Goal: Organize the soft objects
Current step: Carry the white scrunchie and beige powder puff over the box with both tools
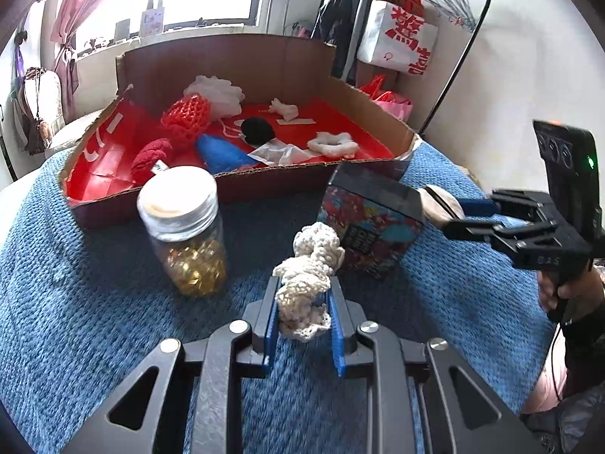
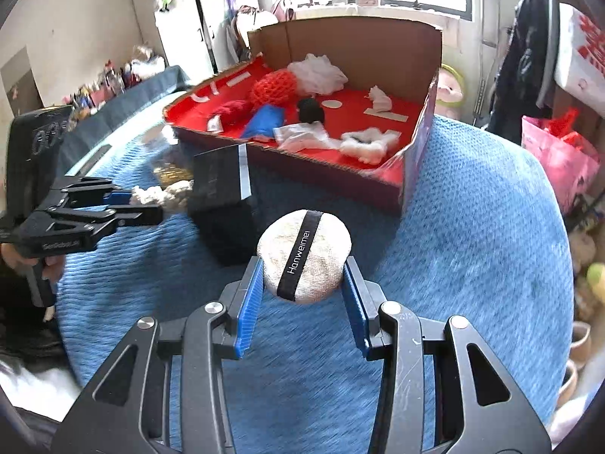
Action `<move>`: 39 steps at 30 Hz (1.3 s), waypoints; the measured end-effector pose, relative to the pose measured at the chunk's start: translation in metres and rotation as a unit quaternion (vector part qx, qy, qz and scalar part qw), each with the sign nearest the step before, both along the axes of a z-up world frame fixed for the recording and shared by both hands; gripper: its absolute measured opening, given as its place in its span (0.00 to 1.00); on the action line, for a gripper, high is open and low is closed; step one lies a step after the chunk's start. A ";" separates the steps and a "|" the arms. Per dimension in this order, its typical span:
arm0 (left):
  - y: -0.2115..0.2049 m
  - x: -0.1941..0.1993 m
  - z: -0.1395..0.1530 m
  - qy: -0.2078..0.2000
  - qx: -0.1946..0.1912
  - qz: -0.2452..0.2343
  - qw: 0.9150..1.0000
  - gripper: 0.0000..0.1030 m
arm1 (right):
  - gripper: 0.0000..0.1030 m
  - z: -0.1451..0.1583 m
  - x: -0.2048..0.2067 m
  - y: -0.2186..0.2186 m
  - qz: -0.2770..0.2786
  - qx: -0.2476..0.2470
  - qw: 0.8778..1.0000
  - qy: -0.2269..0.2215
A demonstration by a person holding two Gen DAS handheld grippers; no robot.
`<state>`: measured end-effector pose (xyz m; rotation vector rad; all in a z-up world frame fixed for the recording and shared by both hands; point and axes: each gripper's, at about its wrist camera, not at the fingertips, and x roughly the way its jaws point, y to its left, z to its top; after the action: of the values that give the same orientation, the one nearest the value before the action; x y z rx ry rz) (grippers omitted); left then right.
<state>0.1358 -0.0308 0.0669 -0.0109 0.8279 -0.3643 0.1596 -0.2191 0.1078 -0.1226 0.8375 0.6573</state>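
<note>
Left wrist view: the left tool [image 1: 302, 295] pinches a cream crocheted piece [image 1: 308, 265] between its blue pads, above the blue knit cover [image 1: 94, 302]. A glass jar [image 1: 183, 227] stands to its left, a patterned box [image 1: 372, 227] just beyond. The cardboard tray [image 1: 378, 109] behind holds red, blue, black and white soft items. The right tool [image 1: 450, 212] grips a beige pad.

Right wrist view: the right tool [image 2: 302, 276] pinches a round puff [image 2: 304, 255] with a black strap. The left tool [image 2: 151, 202] appears at left, clamped on the crocheted piece [image 2: 162, 193].
</note>
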 end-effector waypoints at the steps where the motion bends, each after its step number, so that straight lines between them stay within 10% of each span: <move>1: 0.002 -0.004 0.001 -0.002 0.000 -0.002 1.000 0.24 | 0.38 0.000 -0.010 0.002 -0.004 0.002 1.000 -0.003; 21: 0.031 -0.028 0.005 -0.010 -0.022 -0.025 0.999 0.24 | 0.38 -0.014 -0.052 0.010 -0.073 0.021 0.997 0.009; 30: 0.004 0.006 0.044 -0.043 0.062 -0.035 0.996 0.24 | 0.38 -0.005 -0.028 -0.006 -0.084 -0.021 0.996 -0.001; 39: -0.015 0.068 0.051 0.010 0.147 -0.084 0.985 0.24 | 0.38 0.006 0.005 -0.007 -0.073 -0.072 0.995 -0.012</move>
<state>0.2037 -0.0457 0.1175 0.3330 0.8995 -0.3978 0.1644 -0.2265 0.1134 -0.1969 0.8625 0.4565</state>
